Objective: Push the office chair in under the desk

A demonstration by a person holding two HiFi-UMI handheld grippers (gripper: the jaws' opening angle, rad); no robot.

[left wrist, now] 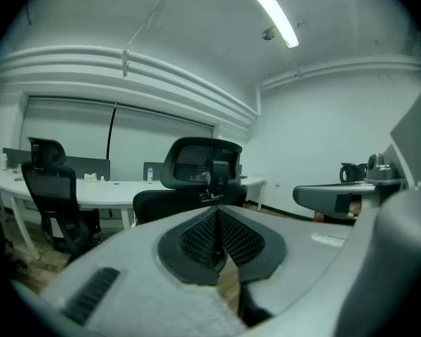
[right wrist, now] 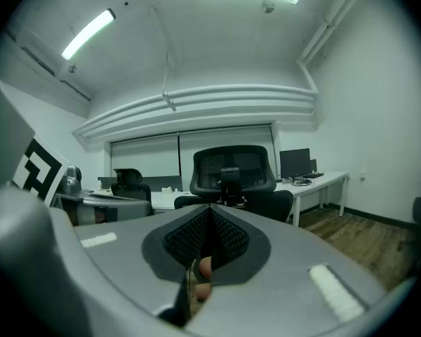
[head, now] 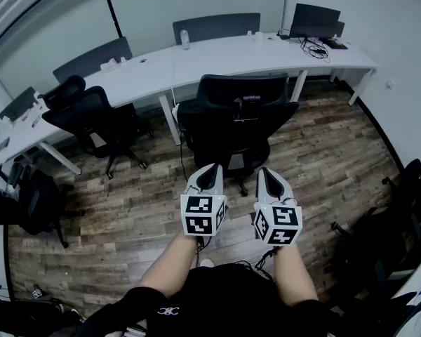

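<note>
My left gripper [head: 212, 168] and right gripper [head: 265, 172] are both closed tight and empty, low in the centre of the head view. The chair [head: 238, 118] stands mid-frame just above them, back toward me, short of the desk [head: 196, 58] across the top. I expect it rolls easily but swivels. The mesh will give, so I'd press the stiff backrest frame on both sides.
</note>
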